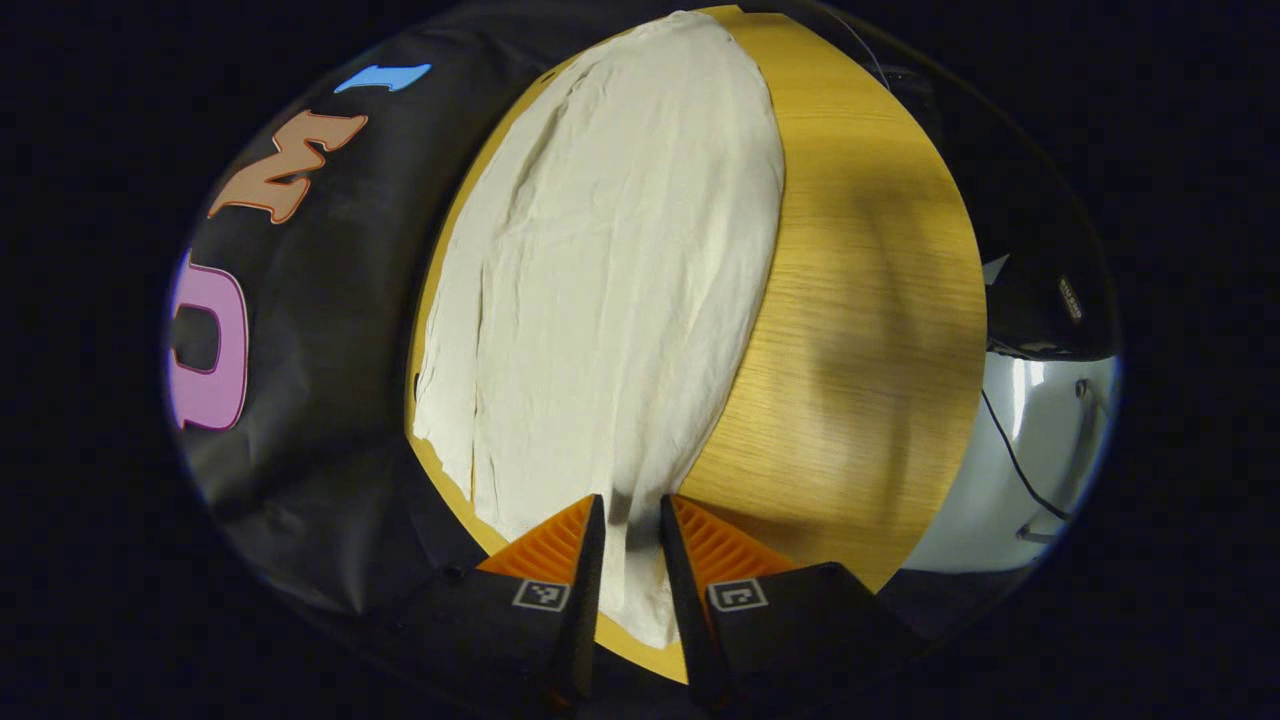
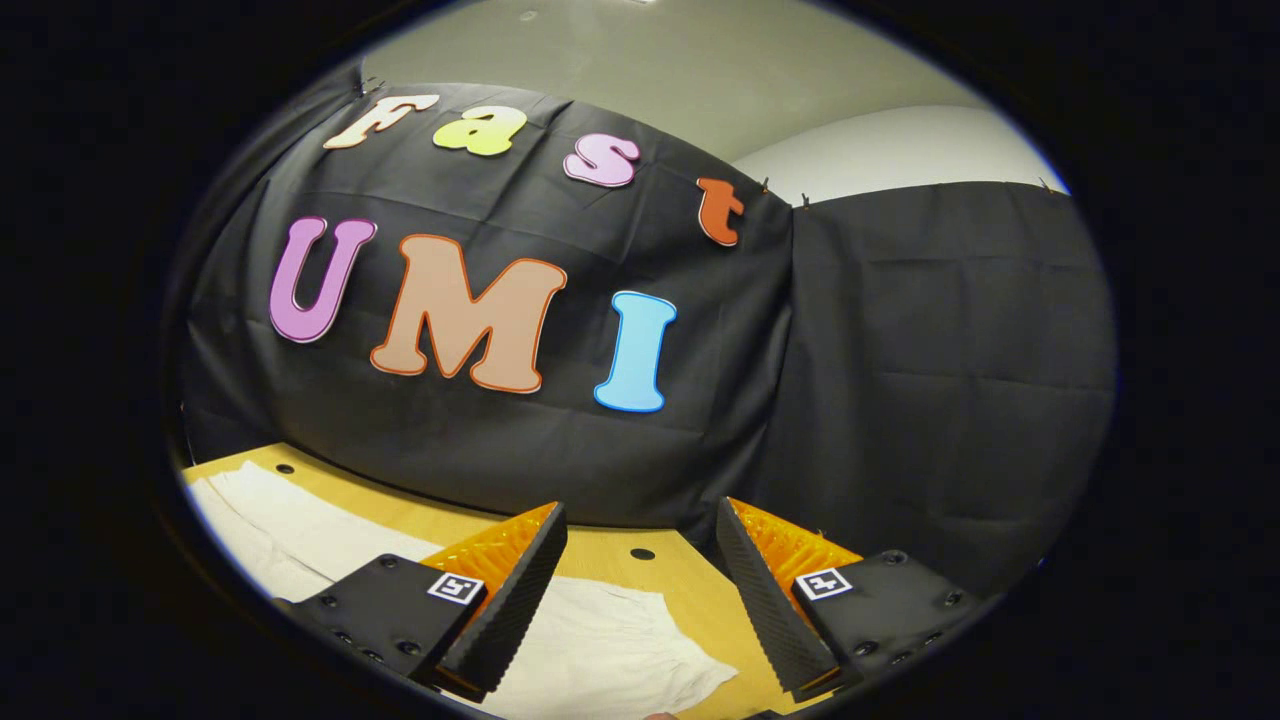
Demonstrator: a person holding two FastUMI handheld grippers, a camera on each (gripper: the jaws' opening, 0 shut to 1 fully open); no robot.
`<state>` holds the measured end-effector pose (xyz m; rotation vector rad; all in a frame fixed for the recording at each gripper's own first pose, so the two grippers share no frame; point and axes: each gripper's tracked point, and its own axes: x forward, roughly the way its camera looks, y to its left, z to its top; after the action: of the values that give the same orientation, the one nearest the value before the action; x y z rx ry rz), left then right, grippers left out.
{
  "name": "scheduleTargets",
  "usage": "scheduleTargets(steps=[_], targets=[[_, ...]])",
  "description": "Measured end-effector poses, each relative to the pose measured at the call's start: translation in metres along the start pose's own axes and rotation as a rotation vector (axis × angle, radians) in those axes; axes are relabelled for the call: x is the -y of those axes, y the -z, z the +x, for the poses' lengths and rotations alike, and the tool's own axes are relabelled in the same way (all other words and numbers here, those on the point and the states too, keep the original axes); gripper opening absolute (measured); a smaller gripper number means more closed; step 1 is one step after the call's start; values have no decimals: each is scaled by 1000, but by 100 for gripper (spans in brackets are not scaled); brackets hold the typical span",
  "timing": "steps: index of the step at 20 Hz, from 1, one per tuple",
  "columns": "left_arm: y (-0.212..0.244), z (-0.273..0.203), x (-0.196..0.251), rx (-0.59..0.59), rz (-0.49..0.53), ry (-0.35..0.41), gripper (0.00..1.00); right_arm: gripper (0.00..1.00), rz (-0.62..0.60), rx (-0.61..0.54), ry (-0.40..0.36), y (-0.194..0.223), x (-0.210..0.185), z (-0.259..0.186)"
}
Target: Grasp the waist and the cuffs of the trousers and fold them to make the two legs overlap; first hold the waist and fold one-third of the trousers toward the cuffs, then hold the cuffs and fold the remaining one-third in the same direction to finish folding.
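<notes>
My left gripper view looks steeply down from close along the cream cloth trousers (image 1: 610, 300) on the round yellow wooden table (image 1: 870, 330). My right gripper view sits low near the tabletop, facing the wall; both share trousers and table.

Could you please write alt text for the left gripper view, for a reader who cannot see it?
Cream trousers lie spread lengthwise on a round wooden table, stretching away from the camera. The left gripper sits at their near end, its jaws narrowly apart with a strip of the fabric running between them. Black cloth hangs behind the table.
</notes>
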<state>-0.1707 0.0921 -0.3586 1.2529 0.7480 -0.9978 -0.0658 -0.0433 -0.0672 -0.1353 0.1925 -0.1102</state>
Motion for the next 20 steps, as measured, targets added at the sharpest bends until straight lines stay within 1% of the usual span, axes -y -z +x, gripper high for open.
scheduleTargets(steps=[1, 2, 3, 5, 6, 8, 12, 18, 20], targets=[[0, 1, 4, -15, 13, 14, 25, 98, -12, -7, -7, 4, 1, 2], [-1, 0, 6, -24, 21, 18, 19, 98, -27, -14, -19, 8, 1, 3], [0, 0, 7, -31, 23, 15, 8, 97, -46, -19, -32, 13, 2, 5], [0, 0, 8, -38, 11, 12, 4, 97, -89, -30, -55, 21, 6, 7], [0, 0, 8, -41, 1, 9, 4, 97, -110, -38, -66, 27, 9, 8], [0, 1, 8, -53, -3, 8, 0, 97, -161, -55, -78, 38, 19, 10], [0, 1, 9, -66, -24, 17, 0, 97, -325, -100, -111, 70, 40, 9], [-1, 1, 9, -80, -22, -3, 0, 98, -596, -167, -219, 133, 55, -9], [0, 1, 9, -84, -27, -15, 0, 97, -663, -188, -258, 153, 53, -12]])
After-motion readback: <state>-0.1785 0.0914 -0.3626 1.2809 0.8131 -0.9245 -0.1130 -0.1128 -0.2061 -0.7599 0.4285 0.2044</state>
